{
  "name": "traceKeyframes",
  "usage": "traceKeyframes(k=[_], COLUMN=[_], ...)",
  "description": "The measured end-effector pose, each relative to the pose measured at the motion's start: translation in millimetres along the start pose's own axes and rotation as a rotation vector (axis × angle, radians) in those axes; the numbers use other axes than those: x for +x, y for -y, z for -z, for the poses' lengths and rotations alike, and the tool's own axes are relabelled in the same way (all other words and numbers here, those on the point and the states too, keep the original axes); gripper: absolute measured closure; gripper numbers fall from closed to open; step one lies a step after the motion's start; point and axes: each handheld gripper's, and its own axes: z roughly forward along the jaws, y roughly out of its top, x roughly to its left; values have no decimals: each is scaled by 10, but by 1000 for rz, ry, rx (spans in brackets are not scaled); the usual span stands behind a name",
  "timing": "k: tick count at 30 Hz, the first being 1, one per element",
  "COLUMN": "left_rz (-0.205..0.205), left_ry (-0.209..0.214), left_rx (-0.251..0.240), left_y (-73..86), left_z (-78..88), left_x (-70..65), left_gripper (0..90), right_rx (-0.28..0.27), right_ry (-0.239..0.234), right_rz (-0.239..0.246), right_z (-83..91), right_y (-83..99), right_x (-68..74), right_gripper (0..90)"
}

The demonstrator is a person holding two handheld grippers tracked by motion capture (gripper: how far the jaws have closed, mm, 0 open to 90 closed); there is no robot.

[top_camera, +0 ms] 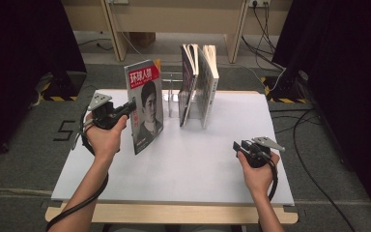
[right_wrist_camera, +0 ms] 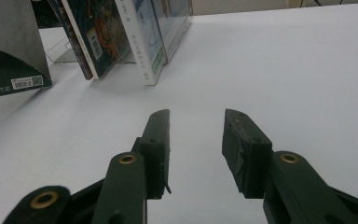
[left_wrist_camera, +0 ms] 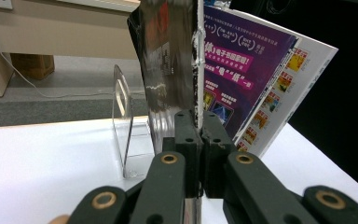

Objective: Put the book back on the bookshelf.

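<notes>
One magazine (top_camera: 145, 108) is pinched upright in the left tongs (top_camera: 131, 107); slide it straight into the clear rack (top_camera: 171, 99) near the desk's (top_camera: 183, 164) far edge, right tongs (top_camera: 237, 146) idle, half-open.

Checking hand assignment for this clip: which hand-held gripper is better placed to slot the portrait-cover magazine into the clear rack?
Left. The left hand-held gripper is clamped on the portrait-cover magazine beside the clear acrylic rack; the right hand-held gripper hangs open, away.

From my screen, the magazine (left_wrist_camera: 168, 60) in the left gripper view runs off the top edge, its lower spine tucked between the jaws. The small print on the purple cover (left_wrist_camera: 237, 70) (Chinese characters) is too fine to read. The grey cover (right_wrist_camera: 9, 56) is cropped at the left in the right gripper view.
</notes>
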Motion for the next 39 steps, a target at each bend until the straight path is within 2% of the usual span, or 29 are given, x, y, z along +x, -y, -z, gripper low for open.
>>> traceKeyframes(k=[6,12,27,39], left_rz=[13,5,19,27], left_ry=[6,6,2,-7], left_rx=[7,11,6,-10], left_y=[-44,-77,-161,-312], left_z=[-44,-70,-187,-396], left_x=[25,36,66,82], left_gripper=[872,873,873,872], right_rx=[2,1,4,13], right_ry=[1,3,0,3], right_rz=[1,1,-5,-19], right_z=[2,4,-14,-19], right_y=[1,2,14,29], right_x=[-14,-19,-23,-49], right_gripper=[622,623,623,623])
